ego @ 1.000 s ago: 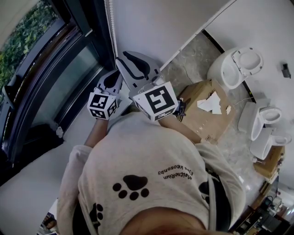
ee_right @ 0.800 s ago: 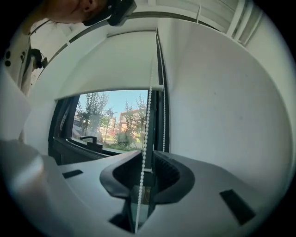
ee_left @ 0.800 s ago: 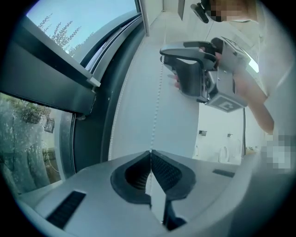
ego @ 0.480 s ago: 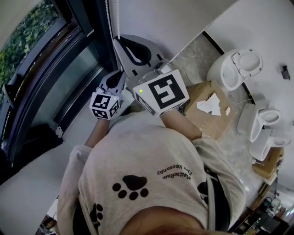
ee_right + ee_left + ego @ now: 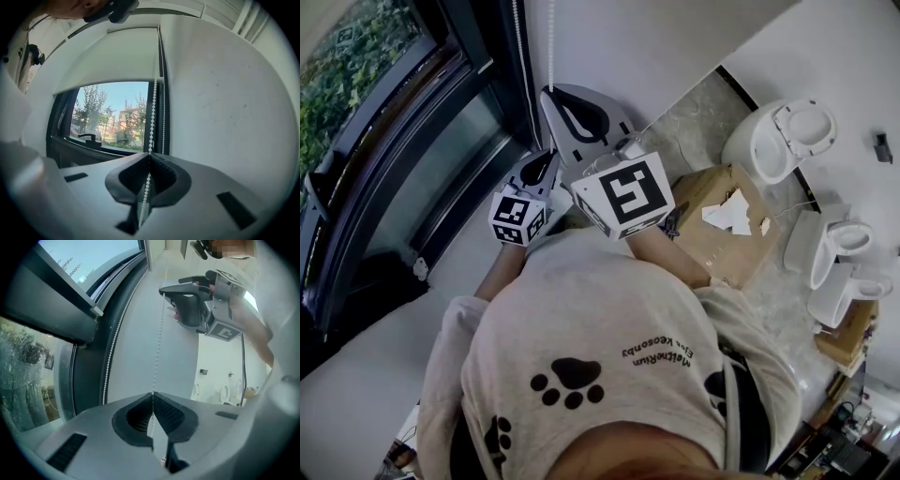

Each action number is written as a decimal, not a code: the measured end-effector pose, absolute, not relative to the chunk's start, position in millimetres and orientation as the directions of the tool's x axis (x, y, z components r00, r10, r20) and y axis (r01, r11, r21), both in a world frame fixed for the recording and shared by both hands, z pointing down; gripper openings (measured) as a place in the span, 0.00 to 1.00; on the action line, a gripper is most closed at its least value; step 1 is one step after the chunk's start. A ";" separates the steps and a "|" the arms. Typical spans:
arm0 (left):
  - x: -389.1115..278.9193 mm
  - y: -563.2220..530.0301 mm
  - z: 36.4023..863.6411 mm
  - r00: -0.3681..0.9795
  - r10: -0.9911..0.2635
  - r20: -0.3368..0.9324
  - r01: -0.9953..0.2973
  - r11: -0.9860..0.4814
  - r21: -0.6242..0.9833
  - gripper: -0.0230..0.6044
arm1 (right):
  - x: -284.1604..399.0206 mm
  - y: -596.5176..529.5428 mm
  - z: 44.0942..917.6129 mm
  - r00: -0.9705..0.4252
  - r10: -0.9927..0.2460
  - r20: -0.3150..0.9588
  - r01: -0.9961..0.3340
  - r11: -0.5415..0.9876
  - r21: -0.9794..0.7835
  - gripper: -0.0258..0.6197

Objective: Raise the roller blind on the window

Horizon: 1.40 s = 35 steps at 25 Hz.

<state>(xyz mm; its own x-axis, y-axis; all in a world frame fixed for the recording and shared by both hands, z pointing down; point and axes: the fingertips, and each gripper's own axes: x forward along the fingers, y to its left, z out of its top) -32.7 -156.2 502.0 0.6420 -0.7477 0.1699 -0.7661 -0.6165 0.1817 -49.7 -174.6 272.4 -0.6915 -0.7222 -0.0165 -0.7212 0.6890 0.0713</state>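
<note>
Fingers of your left gripper [image 5: 152, 394] and right gripper [image 5: 149, 155] both pinch the vertical white beaded pull chain [image 5: 152, 112], right one higher up.

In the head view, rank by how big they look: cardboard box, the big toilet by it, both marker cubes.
1. cardboard box
2. big toilet and right marker cube: these look alike, and the cube is nearer the camera, so they are unranked
3. left marker cube
</note>
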 end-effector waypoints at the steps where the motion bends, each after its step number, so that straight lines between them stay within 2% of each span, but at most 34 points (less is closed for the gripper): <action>1: -32.7 -155.1 505.3 0.643 -0.745 0.178 -0.766 -0.618 0.179 0.06 | -49.4 -173.2 275.7 -0.693 -0.720 -0.012 -0.720 0.692 0.058 0.05; 15: -28.0 -141.6 532.8 0.675 -0.692 0.257 -0.734 -0.666 0.134 0.06 | -50.2 -170.2 306.2 -0.684 -0.730 0.020 -0.729 0.684 0.036 0.05; 19: -26.2 -141.4 528.9 0.682 -0.689 0.246 -0.727 -0.676 0.123 0.06 | -50.7 -170.7 311.6 -0.684 -0.729 0.028 -0.728 0.684 0.036 0.05; 22: -25.2 -141.2 523.3 0.687 -0.691 0.225 -0.724 -0.677 0.131 0.16 | -49.6 -169.8 326.7 -0.680 -0.730 0.060 -0.729 0.683 0.042 0.05; 35: -30.6 -142.7 481.5 0.670 -0.728 0.143 -0.742 -0.659 0.123 0.16 | -44.1 -175.7 386.1 -0.660 -0.731 0.172 -0.736 0.675 0.043 0.05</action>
<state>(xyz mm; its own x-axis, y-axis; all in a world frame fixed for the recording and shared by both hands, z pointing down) -30.6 -142.7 481.5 0.6701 -0.7284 0.1426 -0.7422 -0.6587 0.1235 -44.1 -175.7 386.1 -0.6604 -0.7311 0.1715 -0.7364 0.6752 0.0426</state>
